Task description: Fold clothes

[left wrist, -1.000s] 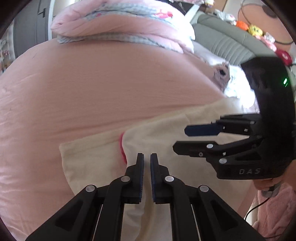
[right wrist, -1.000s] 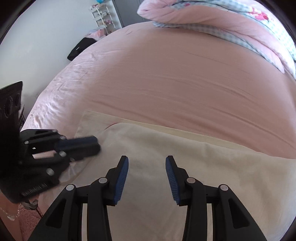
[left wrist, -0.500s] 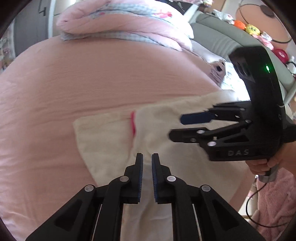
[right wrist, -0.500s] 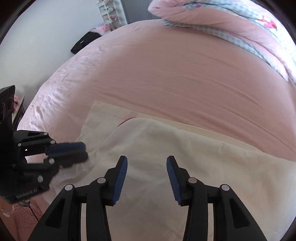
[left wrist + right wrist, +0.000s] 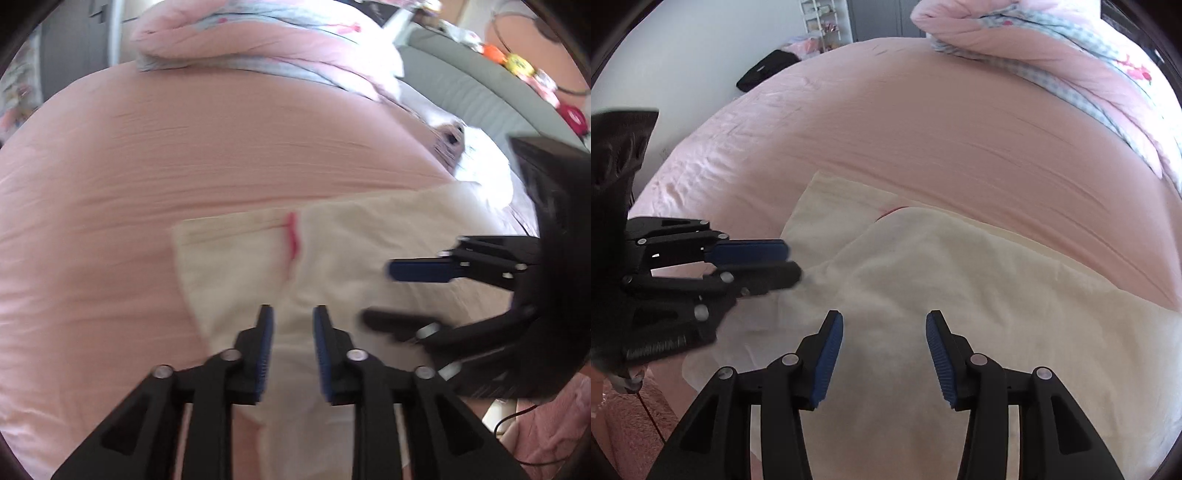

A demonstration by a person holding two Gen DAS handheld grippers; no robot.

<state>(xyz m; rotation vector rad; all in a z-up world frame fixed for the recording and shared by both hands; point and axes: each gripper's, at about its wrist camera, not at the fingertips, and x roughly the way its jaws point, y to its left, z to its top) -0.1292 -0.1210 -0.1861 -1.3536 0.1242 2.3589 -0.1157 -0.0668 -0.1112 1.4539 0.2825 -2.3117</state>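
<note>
A pink bed sheet (image 5: pixel 923 122) fills most of both views, with a rolled pink quilt (image 5: pixel 258 44) along the top of the left wrist view and at the upper right of the right wrist view. The cream garment (image 5: pixel 979 288) lies flat across the lower half of each frame, one layer already turned over another, a thin red trim (image 5: pixel 291 236) showing where the upper layer ends near the middle of the left wrist view. It looks light, soft and limp, so it should drape and wrinkle easily and give no resistance; a judgement is that the best hold is at a corner or along the folded edge, pinching both layers together so the lower one does not slide out. The left gripper (image 5: pixel 291 328) sits low in the centre of its own view, its jaws a small way apart with cloth beneath them but nothing pinched; they have just been opening, where a second ago they stood nearly together. The right gripper (image 5: pixel 884 332) stands clearly apart over the cloth, holding nothing, and has slid lower and further right in the left wrist view than it was earlier.
</note>
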